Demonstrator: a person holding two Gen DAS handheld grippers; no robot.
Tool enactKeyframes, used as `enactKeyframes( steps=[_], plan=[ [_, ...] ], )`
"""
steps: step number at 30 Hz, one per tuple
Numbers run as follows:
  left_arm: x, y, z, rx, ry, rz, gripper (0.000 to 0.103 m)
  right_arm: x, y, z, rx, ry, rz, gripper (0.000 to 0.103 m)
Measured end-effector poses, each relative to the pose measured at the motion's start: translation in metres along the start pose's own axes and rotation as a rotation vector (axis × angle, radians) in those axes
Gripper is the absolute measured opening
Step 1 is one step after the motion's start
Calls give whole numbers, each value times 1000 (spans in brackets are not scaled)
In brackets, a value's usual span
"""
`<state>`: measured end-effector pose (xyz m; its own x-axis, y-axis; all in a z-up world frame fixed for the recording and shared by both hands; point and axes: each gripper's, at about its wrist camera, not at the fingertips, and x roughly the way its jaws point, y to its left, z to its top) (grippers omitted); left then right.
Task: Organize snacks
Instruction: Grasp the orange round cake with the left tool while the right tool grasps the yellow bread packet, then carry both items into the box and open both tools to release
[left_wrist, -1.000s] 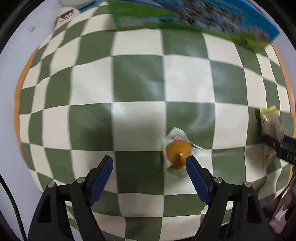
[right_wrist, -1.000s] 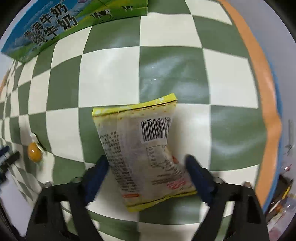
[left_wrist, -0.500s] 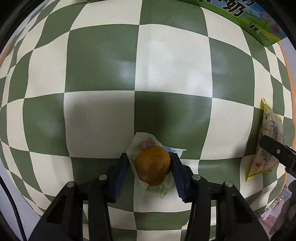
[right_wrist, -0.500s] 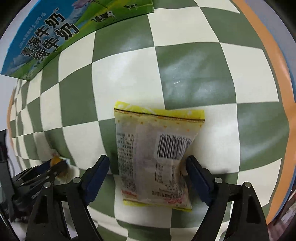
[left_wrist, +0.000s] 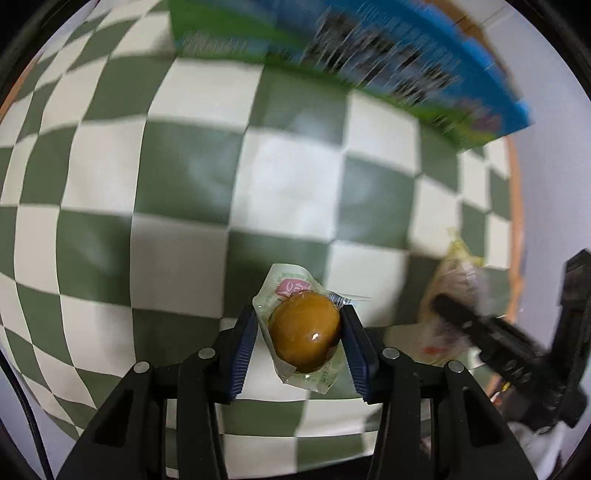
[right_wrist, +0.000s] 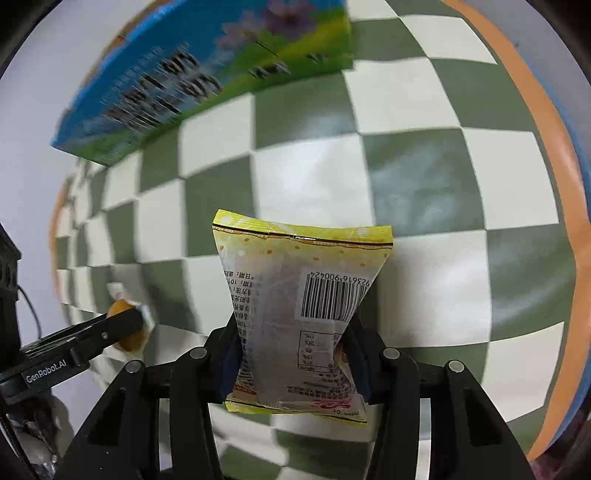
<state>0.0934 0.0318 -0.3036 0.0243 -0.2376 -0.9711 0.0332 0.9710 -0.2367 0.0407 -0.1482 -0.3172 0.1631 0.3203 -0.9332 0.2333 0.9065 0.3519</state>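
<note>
My left gripper (left_wrist: 297, 336) is shut on a wrapped brown egg snack (left_wrist: 304, 334) in clear plastic and holds it above the green-and-white checked cloth (left_wrist: 177, 206). My right gripper (right_wrist: 293, 354) is shut on a yellow-edged snack packet (right_wrist: 295, 295) with a barcode, pinched at its lower half and lifted. The left gripper and the egg snack show at the left of the right wrist view (right_wrist: 123, 325). The right gripper and packet show at the right of the left wrist view (left_wrist: 458, 295).
A blue and green milk carton box (left_wrist: 369, 62) stands at the far side of the cloth; it also shows in the right wrist view (right_wrist: 192, 77). The cloth has an orange border (right_wrist: 565, 184). Clutter lies off the table's near edge (left_wrist: 524, 435).
Both grippers have closed on their snacks and lifted them off the cloth. The views have tilted up toward the milk box.
</note>
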Motion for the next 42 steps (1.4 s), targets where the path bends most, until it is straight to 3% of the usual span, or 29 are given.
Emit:
enactKeyframes(
  steps=[10, 16, 19, 22, 29, 39, 42],
  plan=[
    [-86, -41, 93, 54, -163, -122, 42, -85, 40, 52, -27, -139, 160, 52],
    [-117, -64, 158, 78, -215, -132, 43, -116, 60, 111, -31, -208, 212, 52],
    [-123, -68, 195, 97, -231, -100, 43, -125, 67, 150, -46, -237, 212, 52],
    [-118, -65, 232, 93, -228, -65, 43, -120, 82, 193, -69, -251, 188, 52],
    [-84, -56, 330, 71, -141, -8, 43, -80, 102, 288, -112, -196, 107, 52],
    [-29, -36, 408, 39, -38, 58, 44, -10, 118, 364, -143, -78, 7, 52],
    [-19, -31, 419, 30, -18, 82, 45, 9, 118, 380, -116, -27, -15, 75]
  ],
)
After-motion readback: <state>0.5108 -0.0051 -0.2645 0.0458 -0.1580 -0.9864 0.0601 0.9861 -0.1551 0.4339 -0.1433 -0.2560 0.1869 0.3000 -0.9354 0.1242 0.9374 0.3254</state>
